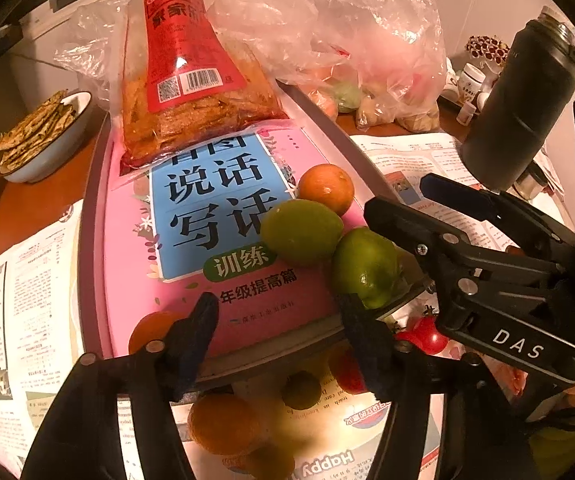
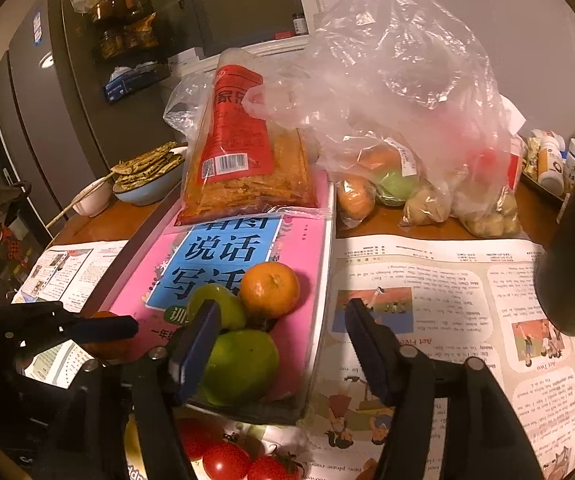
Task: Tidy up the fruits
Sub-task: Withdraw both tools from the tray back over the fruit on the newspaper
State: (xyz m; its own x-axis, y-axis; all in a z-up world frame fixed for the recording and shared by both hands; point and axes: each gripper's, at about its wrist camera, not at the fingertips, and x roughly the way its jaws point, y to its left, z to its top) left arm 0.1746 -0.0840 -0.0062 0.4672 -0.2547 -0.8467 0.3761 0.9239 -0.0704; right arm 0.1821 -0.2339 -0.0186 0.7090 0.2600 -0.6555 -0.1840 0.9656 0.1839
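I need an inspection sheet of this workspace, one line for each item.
Surface: wooden table covered with newspapers; a tray holds a pink book.
Job's things: orange and two green fruits on the book; tomatoes and more fruit below the tray's near edge.
Clutter: snack packet, plastic bags, food bowl, dark bottle.
Grippers: left gripper and right gripper, jaws open, nothing held.
Cables: nothing seen.
Surroundings: refrigerator, small jars.

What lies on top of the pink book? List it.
On the pink book lie a red snack bag, one orange and two green fruits. The bag covers the book's far end, so nothing under it can be seen.
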